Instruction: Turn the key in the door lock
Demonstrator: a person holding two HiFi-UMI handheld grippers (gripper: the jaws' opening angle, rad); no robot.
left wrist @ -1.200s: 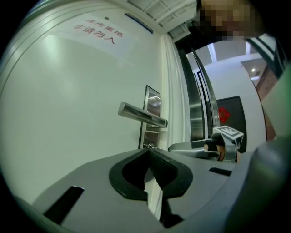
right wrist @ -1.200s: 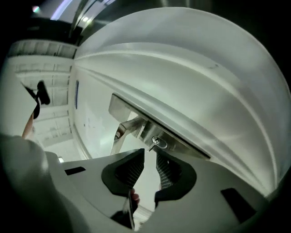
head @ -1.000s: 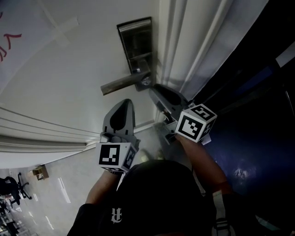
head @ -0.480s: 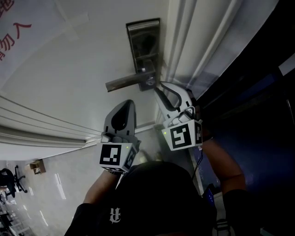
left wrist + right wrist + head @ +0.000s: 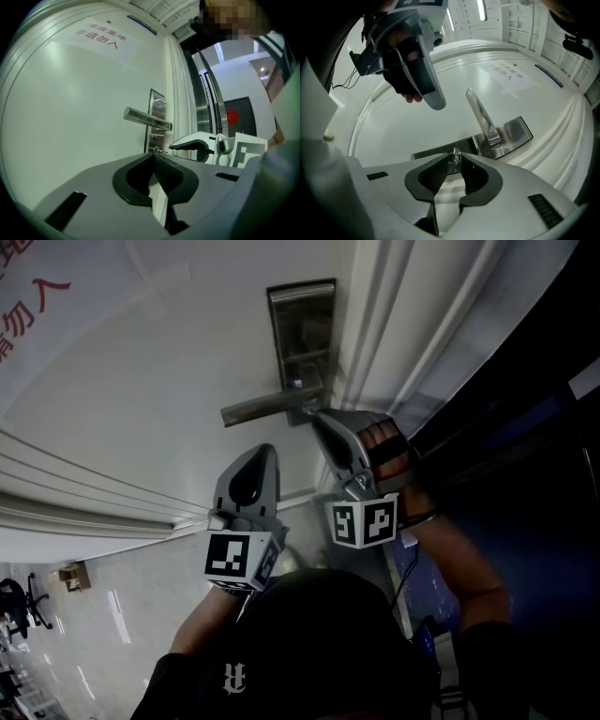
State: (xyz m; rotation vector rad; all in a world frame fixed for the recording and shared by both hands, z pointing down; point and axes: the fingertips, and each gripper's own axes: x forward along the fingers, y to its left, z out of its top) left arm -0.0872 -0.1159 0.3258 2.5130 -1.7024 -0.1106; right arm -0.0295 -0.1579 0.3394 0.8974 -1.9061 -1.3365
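Slippage is the main hazard. The right hand-held gripper (image 5: pixel 455 162) has its jaws drawn in on the key (image 5: pixel 455 156), pinching only the small metal head at their very tips. The key stands in the lock right at the tip of that hand-held gripper, with the lever handle (image 5: pixel 481 115) just beyond it and the steel lock plate (image 5: pixel 514 133) behind both.

With so little metal caught between the pads, a twist made off the key's own axis would probably roll the head out of the pinch, or lever the shank sideways in the cylinder and bend it. The lever handle sits so close beyond the jaws that a wide roll of the wrist could knock a jaw against it and stall the turn. Pulling back while twisting might also draw the key partly out, so that the lock would not turn.

The left hand-held gripper (image 5: pixel 152 156) has its jaws pressed together on nothing and hangs off to the left of the right one, apart from the white door (image 5: pixel 169 371). It gives no bracing, so the door may swing if pushed.
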